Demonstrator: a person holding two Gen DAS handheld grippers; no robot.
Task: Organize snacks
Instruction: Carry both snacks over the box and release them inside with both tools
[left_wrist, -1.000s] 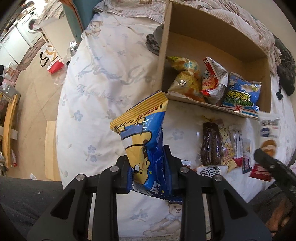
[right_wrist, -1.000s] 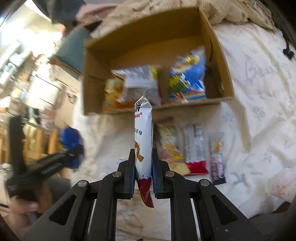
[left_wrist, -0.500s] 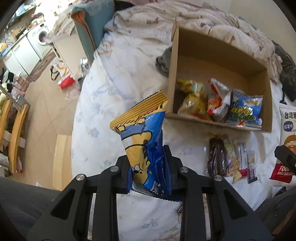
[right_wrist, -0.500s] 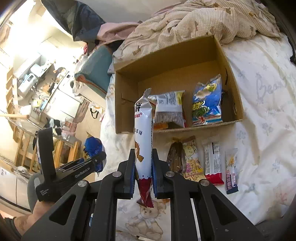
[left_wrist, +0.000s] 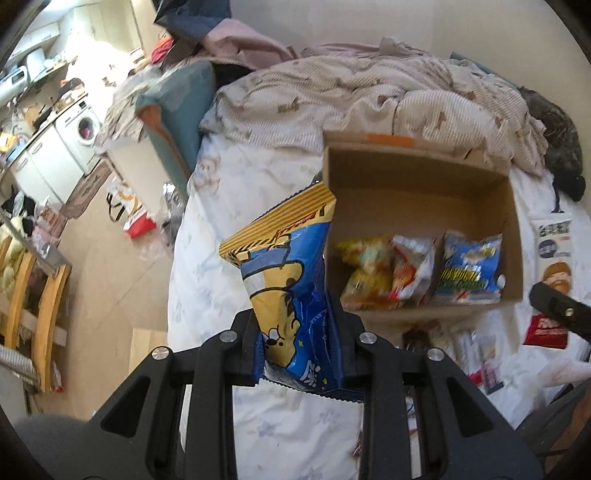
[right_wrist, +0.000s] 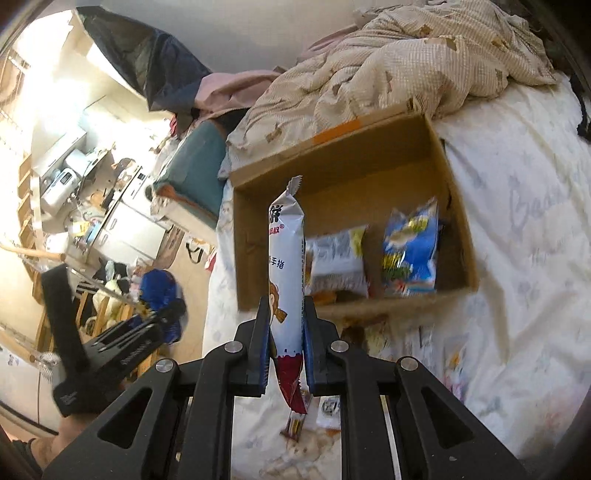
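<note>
Three snack bags already stand in the cardboard box (left_wrist: 417, 192) ahead. The left gripper (left_wrist: 297, 343) clamps a blue chip bag (left_wrist: 291, 280), the right gripper (right_wrist: 286, 332) a white snack stick (right_wrist: 286, 258); small packets (left_wrist: 476, 350) below remain unboxed.

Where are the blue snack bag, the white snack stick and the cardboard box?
blue snack bag (left_wrist: 284, 291): left wrist view, printed front.
white snack stick (right_wrist: 286, 273): right wrist view, middle of wrapper.
cardboard box (left_wrist: 413, 199): left wrist view, bare inner floor.

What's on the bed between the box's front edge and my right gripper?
In the right wrist view, a blurred row of small snack packets lies on the sheet between the cardboard box and the right gripper, which holds a white snack stick.
</note>
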